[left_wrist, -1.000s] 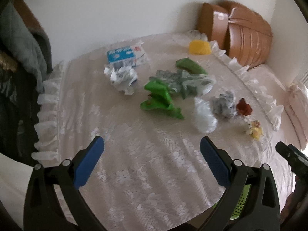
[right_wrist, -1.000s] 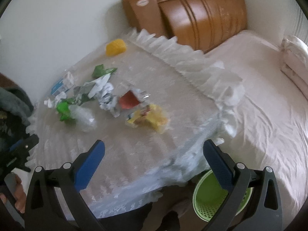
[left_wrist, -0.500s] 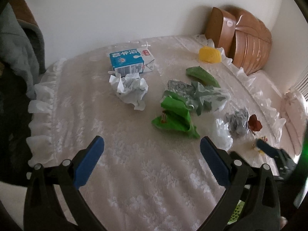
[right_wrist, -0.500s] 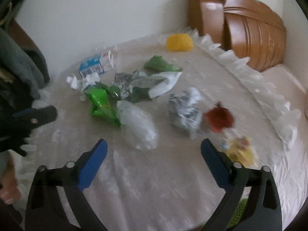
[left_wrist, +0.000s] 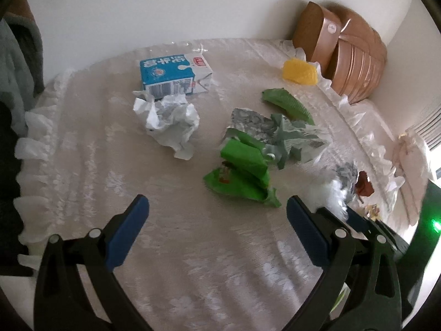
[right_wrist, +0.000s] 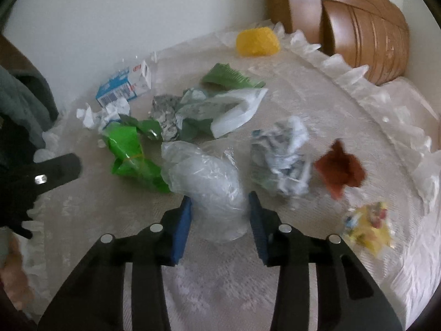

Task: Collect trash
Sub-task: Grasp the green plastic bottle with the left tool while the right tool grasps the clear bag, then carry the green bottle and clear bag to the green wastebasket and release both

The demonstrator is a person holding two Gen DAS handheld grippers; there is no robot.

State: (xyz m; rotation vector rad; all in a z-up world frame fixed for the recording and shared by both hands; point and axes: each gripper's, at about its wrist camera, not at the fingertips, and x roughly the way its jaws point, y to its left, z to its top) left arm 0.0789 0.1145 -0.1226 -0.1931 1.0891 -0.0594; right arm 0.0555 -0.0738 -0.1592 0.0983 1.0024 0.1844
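Trash-strewn lace-covered table point(left_wrist: 82, 165)

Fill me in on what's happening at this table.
A person with a gripper in each hand is clearing litter off a lace-covered table. The right gripper has its fingers on either side of a crumpled clear plastic bag, apparently gripping it. The left gripper hangs open over bare cloth, short of the green wrapper. A milk carton, crumpled paper and other scraps lie uncollected.

Home bedroom, wooden headboard point(right_wrist: 358, 24), lace-covered table point(left_wrist: 193, 262)
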